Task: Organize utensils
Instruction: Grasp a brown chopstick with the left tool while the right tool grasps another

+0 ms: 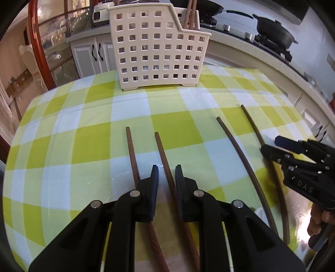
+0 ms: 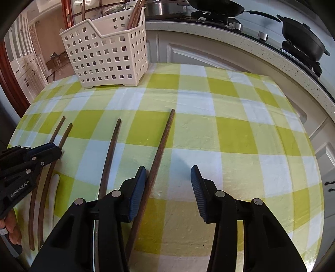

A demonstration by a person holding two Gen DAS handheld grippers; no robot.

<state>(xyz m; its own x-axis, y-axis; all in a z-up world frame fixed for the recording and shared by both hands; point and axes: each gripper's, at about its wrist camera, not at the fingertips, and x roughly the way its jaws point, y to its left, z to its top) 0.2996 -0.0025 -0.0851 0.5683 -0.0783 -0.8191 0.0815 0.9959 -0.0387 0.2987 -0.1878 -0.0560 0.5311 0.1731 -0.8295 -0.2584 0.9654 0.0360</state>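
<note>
**4 chopsticks waiting on the desk, some already binned**

4 brown chopsticks are lying loose on the checked cloth of the desk [image 2: 240, 129], pointing toward the white perforated caddy [image 1: 157, 50] standing at the far edge. Several chopsticks [image 2: 136, 15] are already standing upright inside it, so I judge the job partly done, with these 4 left to collect.

The left gripper [image 1: 166, 170] is sitting low with its fingers narrowly parted around the second chopstick from the left [image 1: 165, 161], not yet closing on it. The right gripper [image 2: 168, 173] is spreading wide; the rightmost chopstick [image 2: 161, 146] is lying just inside its left finger, ungripped.

Readable writing: "GenRobot.AI" on the left gripper's body and "DAS" on the right one's.
</note>
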